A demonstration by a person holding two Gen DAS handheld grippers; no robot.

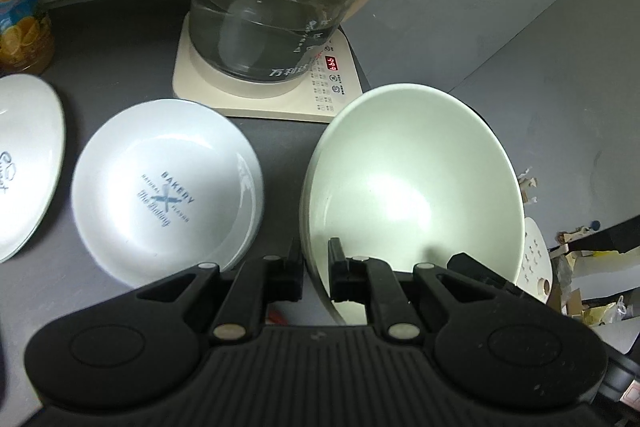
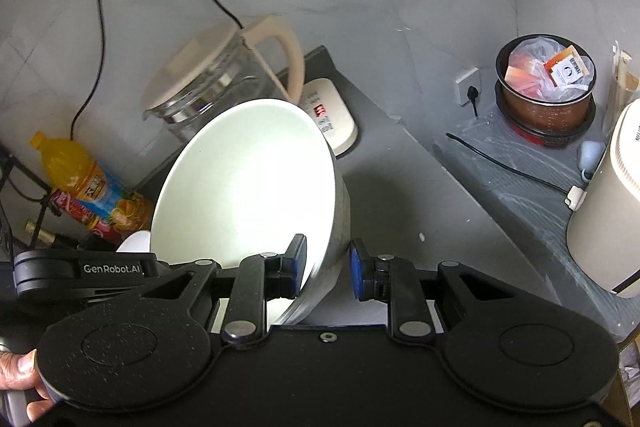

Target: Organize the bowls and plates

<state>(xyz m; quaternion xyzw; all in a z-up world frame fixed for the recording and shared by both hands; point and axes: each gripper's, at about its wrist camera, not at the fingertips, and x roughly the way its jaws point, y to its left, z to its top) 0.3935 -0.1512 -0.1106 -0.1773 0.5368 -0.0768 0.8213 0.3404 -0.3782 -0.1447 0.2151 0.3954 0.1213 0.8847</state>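
Two wrist views. Left wrist: my left gripper (image 1: 314, 269) pinches the near rim of the pale green bowl (image 1: 408, 187), which tilts up at about 1 o'clock. The blue plate (image 1: 168, 193) lies flat at 10 o'clock, a white plate (image 1: 24, 163) beyond it at 9, and a glass kettle (image 1: 272, 15) at 12.

Right wrist: my right gripper (image 2: 328, 269) straddles the same bowl's (image 2: 244, 187) rim, jaws wide, outer pad apart from the wall. I judge I should close gently before the left lets go.

Glossy ceramic bowl (image 1: 408, 183); clear glass kettle (image 1: 268, 11); matt grey counter (image 1: 120, 39).
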